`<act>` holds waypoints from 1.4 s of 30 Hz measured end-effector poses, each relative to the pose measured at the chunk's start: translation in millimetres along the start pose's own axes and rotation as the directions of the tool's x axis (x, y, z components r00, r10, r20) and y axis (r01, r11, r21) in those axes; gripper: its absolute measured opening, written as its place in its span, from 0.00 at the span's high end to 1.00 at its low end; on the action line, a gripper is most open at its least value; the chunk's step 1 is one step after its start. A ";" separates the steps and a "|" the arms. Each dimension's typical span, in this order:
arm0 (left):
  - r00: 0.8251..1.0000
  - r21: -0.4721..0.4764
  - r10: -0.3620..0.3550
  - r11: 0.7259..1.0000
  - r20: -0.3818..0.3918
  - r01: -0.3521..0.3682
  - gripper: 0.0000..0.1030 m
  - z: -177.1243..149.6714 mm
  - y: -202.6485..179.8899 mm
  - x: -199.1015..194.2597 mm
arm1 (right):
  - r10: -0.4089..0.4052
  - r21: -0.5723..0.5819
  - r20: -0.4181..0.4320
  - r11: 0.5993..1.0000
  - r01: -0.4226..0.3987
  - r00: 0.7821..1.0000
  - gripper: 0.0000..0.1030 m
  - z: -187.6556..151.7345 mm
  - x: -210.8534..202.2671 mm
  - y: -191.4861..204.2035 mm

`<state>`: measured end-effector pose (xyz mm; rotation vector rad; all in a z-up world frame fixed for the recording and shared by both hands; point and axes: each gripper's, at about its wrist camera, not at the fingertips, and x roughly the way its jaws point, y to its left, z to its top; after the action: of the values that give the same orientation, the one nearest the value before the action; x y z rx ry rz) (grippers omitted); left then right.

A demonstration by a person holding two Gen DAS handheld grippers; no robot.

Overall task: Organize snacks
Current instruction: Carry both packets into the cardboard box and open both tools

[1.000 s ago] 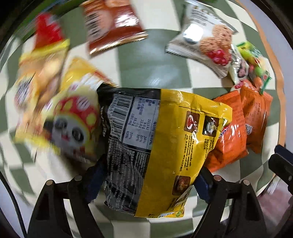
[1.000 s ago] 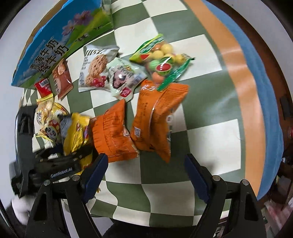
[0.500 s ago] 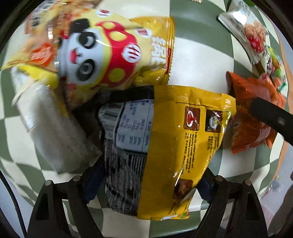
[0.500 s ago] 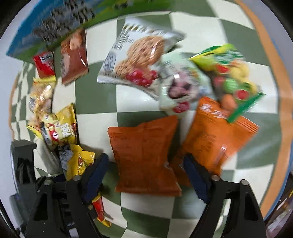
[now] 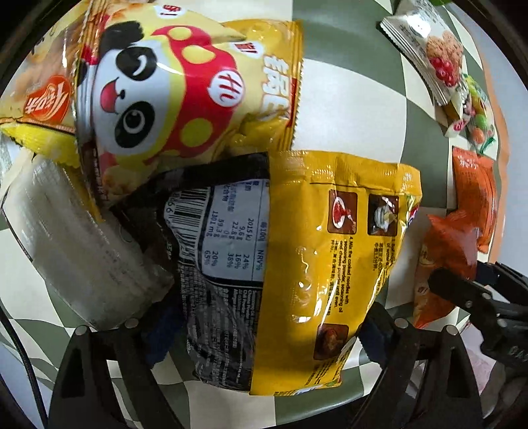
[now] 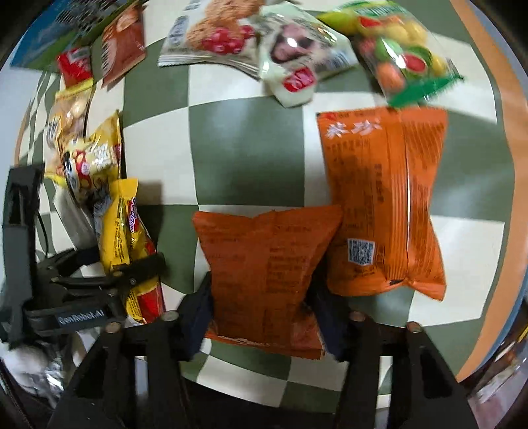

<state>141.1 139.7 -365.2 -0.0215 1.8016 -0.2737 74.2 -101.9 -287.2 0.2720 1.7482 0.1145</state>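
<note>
Both grippers have dropped closer: right gripper point(image 6: 264, 313) closing around the orange bag point(image 6: 264, 264); left gripper point(image 5: 264, 330) opening, noodle pack point(image 5: 297, 247) between its fingers.

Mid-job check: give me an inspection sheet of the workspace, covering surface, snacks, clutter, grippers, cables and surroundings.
Surface: green and cream checkered cloth, orange border at its edge.
Job's things: yellow noodle packet between the left gripper's fingers, beside the panda bag; two orange packets side by side; biscuit and candy packs farther off.
Clutter: clear plastic sleeve under the yellow bags.
Grippers: left gripper opening around the noodle packet; right gripper closing on the nearer orange packet.
Cables: black cable at the left edge.
Surroundings: blue and green carton.
</note>
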 end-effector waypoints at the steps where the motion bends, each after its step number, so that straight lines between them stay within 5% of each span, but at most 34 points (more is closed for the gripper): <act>1: 1.000 0.011 0.003 1.000 0.002 -0.003 0.11 -1.8 0.4 -3.6 | 0.013 0.012 -0.003 1.000 -0.013 1.000 0.33 -0.5 -1.7 -5.6; 9: 0.999 0.007 0.009 1.000 0.039 -0.010 0.16 -17.1 19.8 -29.8 | 0.002 0.064 0.016 0.998 -0.003 1.000 0.29 5.5 -1.5 -16.0; 14: 0.995 -0.005 0.049 0.999 0.090 -0.049 0.17 -20.3 19.4 -23.9 | -0.101 0.049 0.045 0.994 0.099 0.994 0.48 11.7 2.3 7.5; 17: 0.990 0.000 0.079 0.997 0.120 -0.079 0.17 -32.2 19.6 -37.0 | -0.111 0.054 0.066 0.993 0.107 0.992 0.51 5.9 -4.1 5.5; 27: 0.968 0.014 0.047 0.999 0.245 -0.052 0.17 -60.0 7.6 -102.8 | -0.061 0.133 0.216 0.991 0.033 0.975 0.53 -29.7 -84.7 -22.1; 34: 0.922 0.043 -0.057 0.998 0.384 0.044 0.17 -55.1 -2.4 -192.8 | 0.035 0.147 0.393 0.984 -0.100 0.919 0.53 -63.0 -183.1 -10.0; 42: 0.882 0.010 -0.082 0.996 0.463 0.088 0.17 27.7 -11.2 -292.4 | 0.137 0.043 0.551 0.980 -0.193 0.823 0.53 -4.4 -254.8 73.5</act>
<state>239.0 170.8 -89.8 -0.1623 1.3248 -0.2931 122.5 -92.8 -26.6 0.4794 1.1552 0.0674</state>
